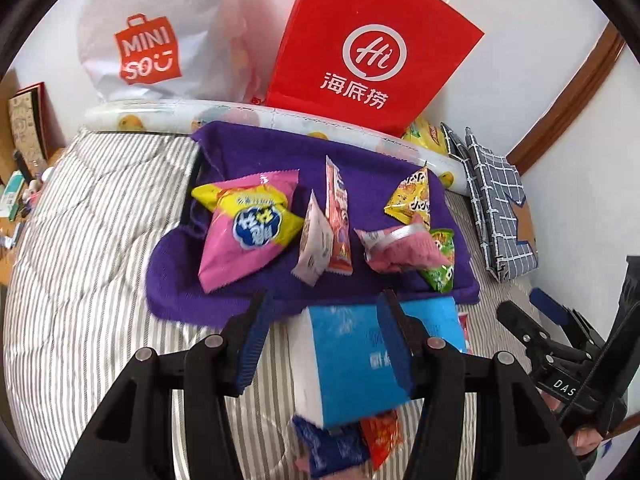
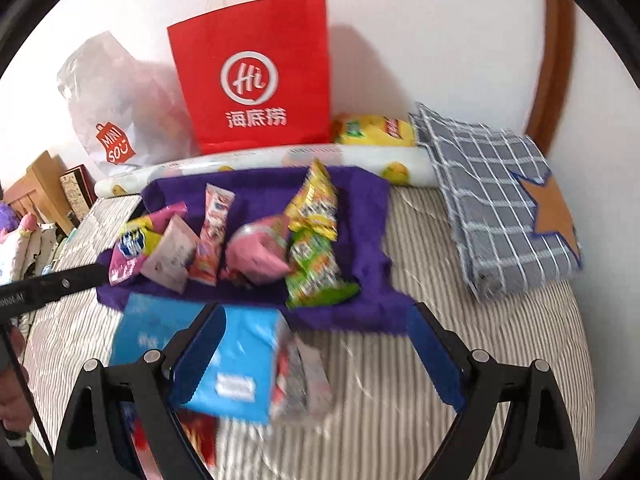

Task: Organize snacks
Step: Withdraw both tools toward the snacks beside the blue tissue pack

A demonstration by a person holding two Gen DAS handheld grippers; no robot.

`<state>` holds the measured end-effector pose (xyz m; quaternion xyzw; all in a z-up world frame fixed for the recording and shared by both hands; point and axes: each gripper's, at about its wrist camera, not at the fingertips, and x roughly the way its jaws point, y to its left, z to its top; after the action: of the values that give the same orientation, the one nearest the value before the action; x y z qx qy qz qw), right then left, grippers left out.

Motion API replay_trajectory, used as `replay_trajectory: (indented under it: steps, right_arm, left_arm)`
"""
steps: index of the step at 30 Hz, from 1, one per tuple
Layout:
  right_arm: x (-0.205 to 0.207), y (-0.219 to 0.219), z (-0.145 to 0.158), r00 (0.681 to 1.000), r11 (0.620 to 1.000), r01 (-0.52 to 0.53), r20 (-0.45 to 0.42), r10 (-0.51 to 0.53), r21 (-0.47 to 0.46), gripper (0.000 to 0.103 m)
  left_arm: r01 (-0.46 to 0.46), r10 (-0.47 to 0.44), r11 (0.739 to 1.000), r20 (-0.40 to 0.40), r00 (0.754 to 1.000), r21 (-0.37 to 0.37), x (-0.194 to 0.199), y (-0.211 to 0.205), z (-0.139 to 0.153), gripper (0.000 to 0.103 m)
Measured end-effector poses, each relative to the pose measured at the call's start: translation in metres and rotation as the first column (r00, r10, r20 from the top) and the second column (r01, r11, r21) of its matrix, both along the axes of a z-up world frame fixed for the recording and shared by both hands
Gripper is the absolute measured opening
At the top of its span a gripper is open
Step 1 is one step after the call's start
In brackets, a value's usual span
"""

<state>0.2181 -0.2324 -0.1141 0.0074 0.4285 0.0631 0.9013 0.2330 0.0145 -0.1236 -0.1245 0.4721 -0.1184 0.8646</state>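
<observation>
Left gripper (image 1: 324,334), black frame with ribbed blue pads, jaws spread above a blue-and-white box (image 1: 360,364) lying on the striped quilt (image 1: 80,260); no contact between pads and box can be confirmed. Right gripper (image 2: 316,350), jaws likewise spread wide, holding nothing. Snacks sit on a fuzzy purple towel (image 1: 248,144): a puffy pink-and-yellow bag (image 1: 248,228), a white sachet (image 1: 314,240), a slim red stick pack (image 1: 338,224), a crumpled pink packet (image 1: 396,250), a yellow pyramid-shaped pack (image 1: 412,196) and a glossy green pack (image 1: 442,256). Behind stand a stiff red paper bag (image 1: 360,40) and a soft white plastic bag (image 1: 160,32); a folded checked cloth bag (image 1: 496,216) lies near the towel's right edge.
</observation>
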Motion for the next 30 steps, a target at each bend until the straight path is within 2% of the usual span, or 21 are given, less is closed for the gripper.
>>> replay_trajectory:
  steps: [3,6,14,17,19,24,27,30]
  right_arm:
    - [-0.018,-0.01,-0.003,1.0,1.0,0.005,-0.001,-0.005,-0.004,0.092]
    - [-0.032,-0.015,-0.007,1.0,1.0,0.009,-0.008,-0.009,-0.002,0.088]
    - [-0.045,-0.007,-0.024,0.999,0.999,-0.017,-0.042,0.018,0.032,0.066]
    - [-0.045,-0.004,-0.028,0.998,0.997,-0.032,-0.053,0.036,0.073,0.06]
    - [-0.041,-0.001,-0.032,0.998,0.997,-0.025,-0.056,0.029,0.067,0.056]
    - [-0.036,-0.002,-0.044,0.996,0.998,-0.02,-0.082,0.025,0.065,0.052]
    - [-0.04,-0.008,-0.043,0.997,0.997,-0.017,-0.072,0.022,0.074,0.052]
    - [-0.042,-0.015,-0.039,0.998,0.999,0.002,-0.056,0.001,0.046,0.052]
  left_arm:
    - [0.002,-0.002,0.999,-0.011,1.0,0.034,-0.012,-0.002,-0.001,0.054]
    - [0.0,0.001,1.0,-0.029,1.0,0.03,-0.027,-0.001,-0.005,0.051]
    - [0.006,-0.005,1.0,-0.036,0.999,0.016,-0.056,0.006,-0.007,0.051]
    - [0.003,-0.002,1.0,-0.041,0.999,0.03,-0.06,0.006,-0.008,0.052]
    - [0.001,0.0,0.999,-0.048,0.999,0.033,-0.061,0.005,-0.009,0.052]
    - [-0.006,0.009,0.999,-0.061,0.998,0.041,-0.061,0.007,-0.013,0.054]
    - [-0.015,0.018,0.999,-0.069,0.997,0.039,-0.059,0.009,-0.015,0.054]
    - [-0.022,0.025,0.999,-0.072,0.997,0.038,-0.057,0.01,-0.017,0.055]
